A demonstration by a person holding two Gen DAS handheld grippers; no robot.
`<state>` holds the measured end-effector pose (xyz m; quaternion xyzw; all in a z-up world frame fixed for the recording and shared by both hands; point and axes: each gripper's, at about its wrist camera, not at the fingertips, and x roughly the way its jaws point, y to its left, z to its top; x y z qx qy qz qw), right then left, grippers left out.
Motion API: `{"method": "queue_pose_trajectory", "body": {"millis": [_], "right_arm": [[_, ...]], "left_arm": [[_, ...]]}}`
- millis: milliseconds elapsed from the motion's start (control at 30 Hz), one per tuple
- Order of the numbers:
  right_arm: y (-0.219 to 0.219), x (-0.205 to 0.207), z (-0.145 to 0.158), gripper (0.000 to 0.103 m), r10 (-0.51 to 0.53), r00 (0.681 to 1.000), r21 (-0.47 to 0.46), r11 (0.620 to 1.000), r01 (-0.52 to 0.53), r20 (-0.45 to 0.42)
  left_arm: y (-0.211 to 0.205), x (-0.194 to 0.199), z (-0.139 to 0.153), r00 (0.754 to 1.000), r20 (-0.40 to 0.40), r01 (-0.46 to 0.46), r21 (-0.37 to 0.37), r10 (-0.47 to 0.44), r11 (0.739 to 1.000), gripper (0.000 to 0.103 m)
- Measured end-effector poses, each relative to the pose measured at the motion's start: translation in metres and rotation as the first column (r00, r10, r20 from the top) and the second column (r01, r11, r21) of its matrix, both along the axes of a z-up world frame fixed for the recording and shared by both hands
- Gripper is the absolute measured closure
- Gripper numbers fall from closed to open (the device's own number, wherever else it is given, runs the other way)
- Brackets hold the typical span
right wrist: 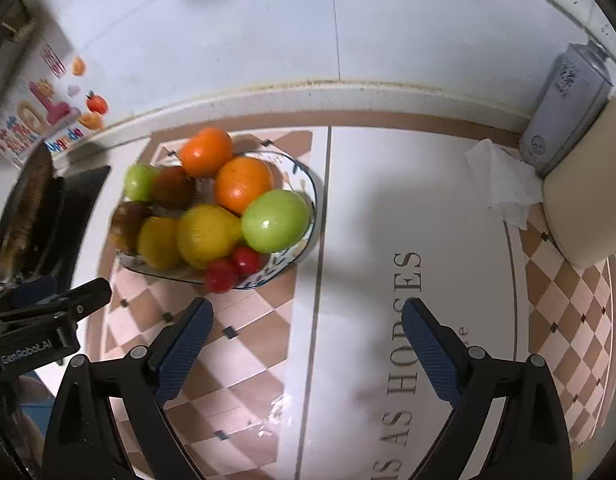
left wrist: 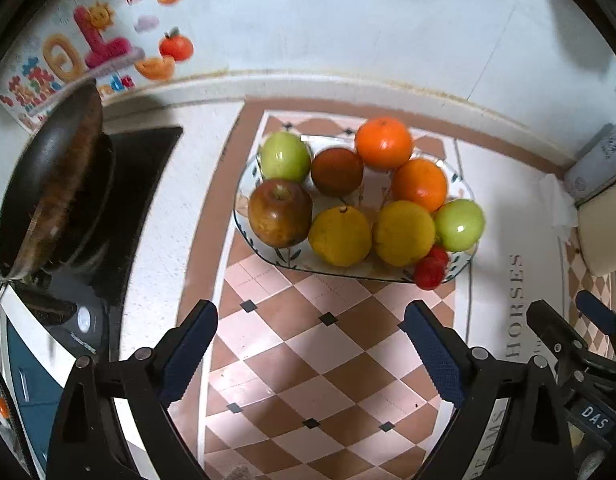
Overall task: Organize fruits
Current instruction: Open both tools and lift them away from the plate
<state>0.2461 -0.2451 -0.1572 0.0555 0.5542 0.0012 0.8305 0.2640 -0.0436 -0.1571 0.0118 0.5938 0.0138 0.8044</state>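
Note:
A patterned plate (left wrist: 244,178) on the checkered counter holds the fruit: two green apples (left wrist: 286,156), a reddish-brown apple (left wrist: 280,212), a dark brown fruit (left wrist: 337,171), two oranges (left wrist: 384,142), two yellow lemons (left wrist: 340,236) and two small red tomatoes (left wrist: 429,273). My left gripper (left wrist: 310,320) is open and empty, a short way in front of the plate. My right gripper (right wrist: 308,316) is open and empty, in front and to the right of the plate (right wrist: 304,168). The fruit also shows in the right wrist view, with a green apple (right wrist: 275,221) nearest.
A dark frying pan (left wrist: 54,184) sits on a black stove at the left. A colourful carton (left wrist: 68,60) leans on the tiled back wall. At the right are a grey canister (right wrist: 568,108), a cream container (right wrist: 592,192) and a crumpled tissue (right wrist: 504,184).

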Motion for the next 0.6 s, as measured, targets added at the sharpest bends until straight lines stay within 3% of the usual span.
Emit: {"method": "queue_pose_trajectory", "body": {"millis": [267,600], "right_arm": [[0.011,-0.055,0.077,0.005,-0.017,0.993,-0.017,1.0,0.019,0.116],[0.03,-0.166,0.161,0.003,-0.048,0.96,-0.053,0.996,0.065,0.275]], "left_arm": [[0.005,-0.049,0.076,0.984,0.169,0.049,0.002,-0.048,0.999,0.007],[0.019,-0.136,0.144,0.948,0.304,0.1,0.002,-0.096,0.995,0.007]]}}
